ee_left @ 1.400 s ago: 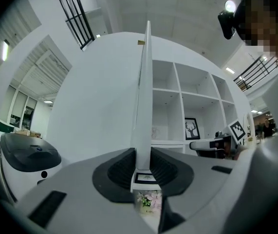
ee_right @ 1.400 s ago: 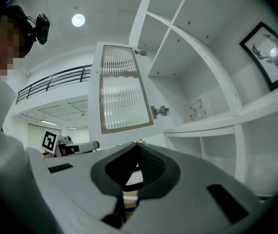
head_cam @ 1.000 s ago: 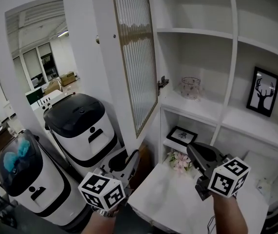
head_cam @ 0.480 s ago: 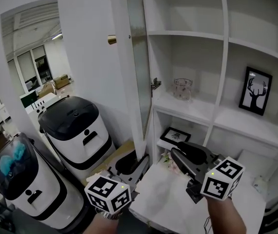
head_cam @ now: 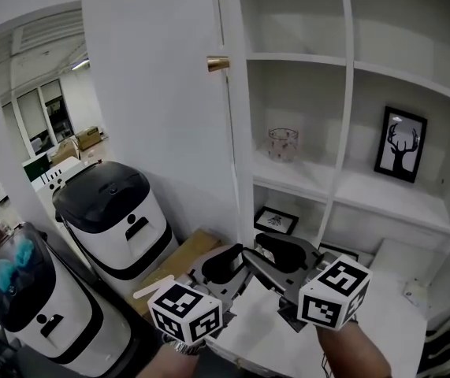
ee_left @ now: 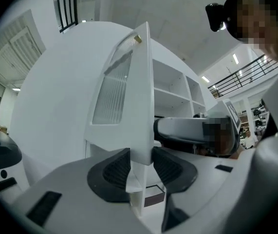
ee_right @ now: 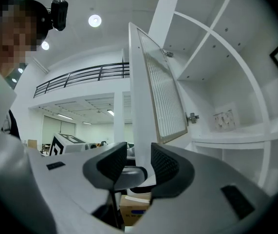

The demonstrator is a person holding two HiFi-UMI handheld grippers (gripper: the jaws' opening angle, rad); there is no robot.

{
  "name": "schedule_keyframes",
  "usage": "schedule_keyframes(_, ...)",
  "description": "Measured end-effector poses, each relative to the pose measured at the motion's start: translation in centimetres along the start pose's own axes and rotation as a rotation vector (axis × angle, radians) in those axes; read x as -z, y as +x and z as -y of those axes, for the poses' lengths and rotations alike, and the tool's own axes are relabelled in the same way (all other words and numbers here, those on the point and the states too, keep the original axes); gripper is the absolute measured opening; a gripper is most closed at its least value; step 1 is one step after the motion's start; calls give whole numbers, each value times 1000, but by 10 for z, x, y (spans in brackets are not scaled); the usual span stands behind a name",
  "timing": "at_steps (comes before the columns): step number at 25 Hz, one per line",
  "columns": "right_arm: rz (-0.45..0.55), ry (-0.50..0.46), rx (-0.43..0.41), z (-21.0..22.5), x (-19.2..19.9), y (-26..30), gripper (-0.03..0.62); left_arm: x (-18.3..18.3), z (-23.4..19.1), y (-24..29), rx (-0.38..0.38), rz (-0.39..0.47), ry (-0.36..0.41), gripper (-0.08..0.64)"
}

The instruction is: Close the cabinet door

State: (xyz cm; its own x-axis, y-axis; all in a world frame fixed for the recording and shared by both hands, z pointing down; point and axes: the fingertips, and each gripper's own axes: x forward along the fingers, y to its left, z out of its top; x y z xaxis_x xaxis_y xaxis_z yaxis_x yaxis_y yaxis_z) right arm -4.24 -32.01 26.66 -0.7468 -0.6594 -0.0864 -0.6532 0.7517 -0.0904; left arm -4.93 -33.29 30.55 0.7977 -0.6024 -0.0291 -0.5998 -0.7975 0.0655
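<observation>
The white cabinet door (head_cam: 228,148) with its ribbed glass panel stands ajar, seen edge-on in the head view, its gold knob (head_cam: 217,63) high up. My left gripper (head_cam: 223,268) is low at the door's outer side. In the left gripper view, the door's bottom corner (ee_left: 141,145) shows in the gap of the left gripper (ee_left: 141,167), whose jaws are opening. My right gripper (head_cam: 276,257) is at the inner side. Its jaws are opening too, and in the right gripper view the door's edge (ee_right: 141,106) rises past the gap of the right gripper (ee_right: 139,165). Neither gripper presses on the door.
Open white shelves (head_cam: 343,187) hold a glass jar (head_cam: 283,143), a framed deer picture (head_cam: 400,144) and a small frame (head_cam: 275,220). Two white machines with black tops (head_cam: 114,211) (head_cam: 27,290) and a cardboard box (head_cam: 185,258) stand left of the door. A white counter (head_cam: 382,305) lies below.
The door has swung from showing its glass face to edge-on. Both grippers have moved left with it, and their jaws have spread apart.
</observation>
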Motion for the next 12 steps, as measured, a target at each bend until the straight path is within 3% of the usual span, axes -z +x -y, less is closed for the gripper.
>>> schedule_keyframes(3,-17,-17,37,7,4,1,133,1,5,4,24,-3,5,147)
schedule_keyframes(5,-22,-20,52,10,6,1,97,1,6,4,39,-2,6,148)
schedule_keyframes(12,-2,-6,100,25,3,-10,92,4,13,8,118,-5,-12,107)
